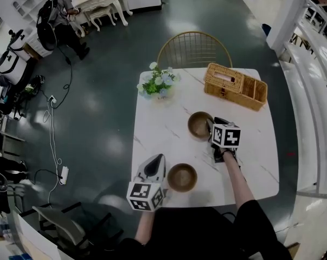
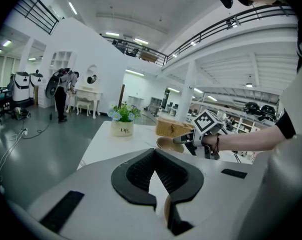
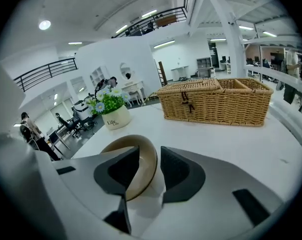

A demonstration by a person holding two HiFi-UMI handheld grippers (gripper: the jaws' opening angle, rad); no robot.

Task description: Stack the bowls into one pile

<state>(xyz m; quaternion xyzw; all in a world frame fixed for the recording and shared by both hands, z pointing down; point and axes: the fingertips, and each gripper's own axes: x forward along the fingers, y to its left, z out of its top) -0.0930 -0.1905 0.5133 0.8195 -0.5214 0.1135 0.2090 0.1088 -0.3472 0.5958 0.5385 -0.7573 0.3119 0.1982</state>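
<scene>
Two brown bowls stand apart on the white marble table. The far bowl has my right gripper at its right rim. In the right gripper view that bowl's rim passes between the jaws, close to the left pad, with a gap to the right pad; the gripper is open. The near bowl sits by the table's front edge. My left gripper hovers just left of it, jaw tips together and holding nothing. A sliver of the near bowl shows below the left gripper.
A wicker basket stands at the table's back right and a flower pot at the back left. A gold wire chair is behind the table. A person works far off on the floor at the upper left.
</scene>
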